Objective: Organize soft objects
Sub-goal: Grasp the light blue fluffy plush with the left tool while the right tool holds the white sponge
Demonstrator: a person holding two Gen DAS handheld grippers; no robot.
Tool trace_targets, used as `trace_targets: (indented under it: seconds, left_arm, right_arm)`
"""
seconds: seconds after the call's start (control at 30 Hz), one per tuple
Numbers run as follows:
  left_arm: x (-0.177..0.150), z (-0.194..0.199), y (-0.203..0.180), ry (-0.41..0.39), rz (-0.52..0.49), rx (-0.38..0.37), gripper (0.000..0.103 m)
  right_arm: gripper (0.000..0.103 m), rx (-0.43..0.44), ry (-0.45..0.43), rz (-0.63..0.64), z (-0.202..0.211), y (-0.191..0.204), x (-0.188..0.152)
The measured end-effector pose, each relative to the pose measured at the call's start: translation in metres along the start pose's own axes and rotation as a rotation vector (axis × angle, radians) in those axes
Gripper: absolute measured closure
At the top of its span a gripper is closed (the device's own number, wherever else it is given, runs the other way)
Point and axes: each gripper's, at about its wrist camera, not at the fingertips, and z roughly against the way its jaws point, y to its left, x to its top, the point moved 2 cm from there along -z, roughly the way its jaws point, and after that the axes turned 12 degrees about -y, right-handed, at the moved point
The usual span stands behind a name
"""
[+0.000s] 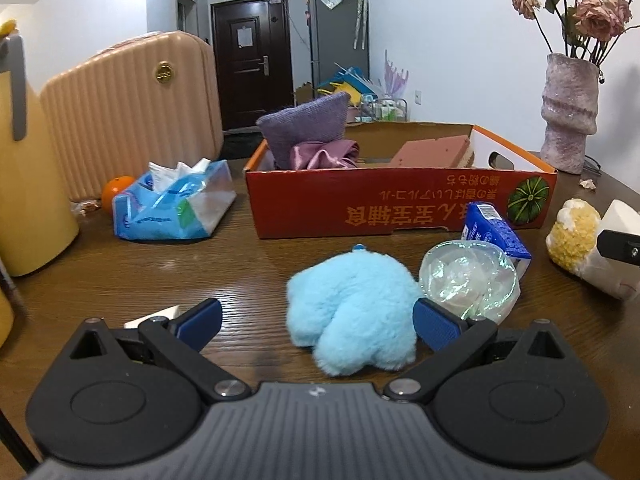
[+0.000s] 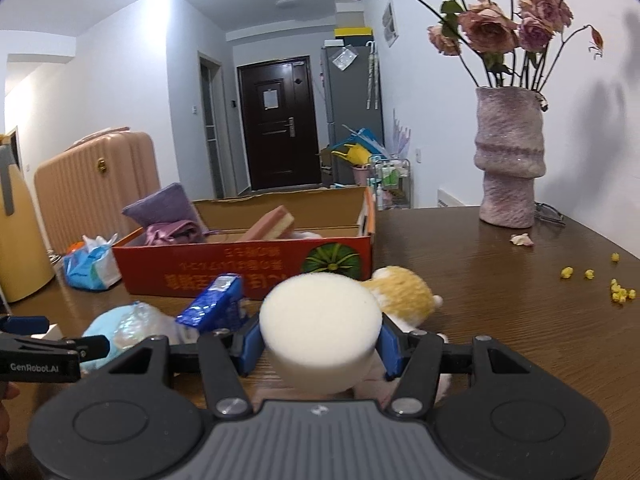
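Note:
My left gripper [image 1: 316,322] is open around a fluffy light-blue plush [image 1: 354,308] lying on the wooden table; its right finger touches the plush, the left stands apart. My right gripper [image 2: 320,344] is shut on a round white sponge [image 2: 320,326], held just above the table. A yellow-and-white plush [image 2: 404,290] lies behind the sponge; it also shows in the left wrist view [image 1: 574,234]. The red cardboard box [image 1: 400,204] holds a purple cushion [image 1: 306,128], mauve satin cloth [image 1: 324,154] and a pink sponge block [image 1: 434,152].
An iridescent clear wrapper [image 1: 470,276] and a blue carton [image 1: 496,230] lie right of the blue plush. A tissue pack [image 1: 174,206], an orange [image 1: 116,190], a peach suitcase [image 1: 128,112] and a yellow jug [image 1: 28,176] stand left. A vase [image 2: 510,160] stands far right, yellow crumbs [image 2: 620,290] nearby.

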Motion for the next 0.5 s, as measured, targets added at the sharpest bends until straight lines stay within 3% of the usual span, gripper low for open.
trace_targets:
  seconds: [0.5]
  left_arm:
    - [0.001, -0.025, -0.008, 0.032, 0.007, -0.042, 0.0]
  right_arm:
    - [0.046, 0.012, -0.009, 0.013, -0.002, 0.001, 0.0]
